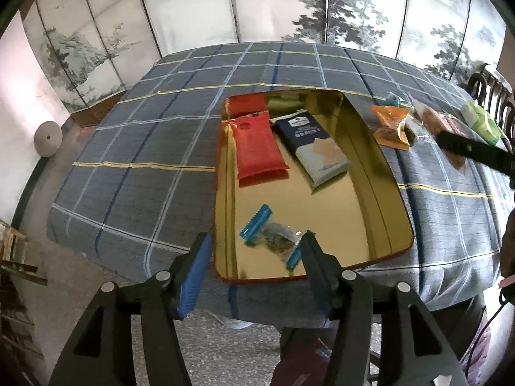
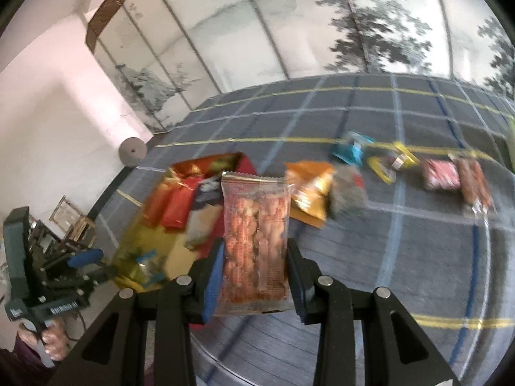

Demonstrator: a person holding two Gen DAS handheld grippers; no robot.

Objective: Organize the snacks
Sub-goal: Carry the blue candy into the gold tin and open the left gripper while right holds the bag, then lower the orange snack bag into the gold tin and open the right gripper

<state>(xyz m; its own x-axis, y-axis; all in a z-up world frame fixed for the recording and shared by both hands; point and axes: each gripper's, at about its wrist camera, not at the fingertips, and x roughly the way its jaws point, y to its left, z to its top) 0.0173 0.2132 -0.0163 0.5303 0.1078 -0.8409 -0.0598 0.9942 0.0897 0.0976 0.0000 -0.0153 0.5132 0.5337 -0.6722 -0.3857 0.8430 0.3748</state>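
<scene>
A gold tray lies on the plaid tablecloth. In it lie a red packet, a dark blue and white packet and a small clear packet with blue ends. My left gripper is open and empty above the tray's near edge. My right gripper is shut on a clear packet of orange snacks and holds it above the table, right of the tray. Loose snacks lie on the cloth: an orange packet, a blue one, a yellow one.
More packets lie at the right of the table: a pink one, a long brown one, and a green pack. A folding screen stands behind the table. A chair stands at the far right.
</scene>
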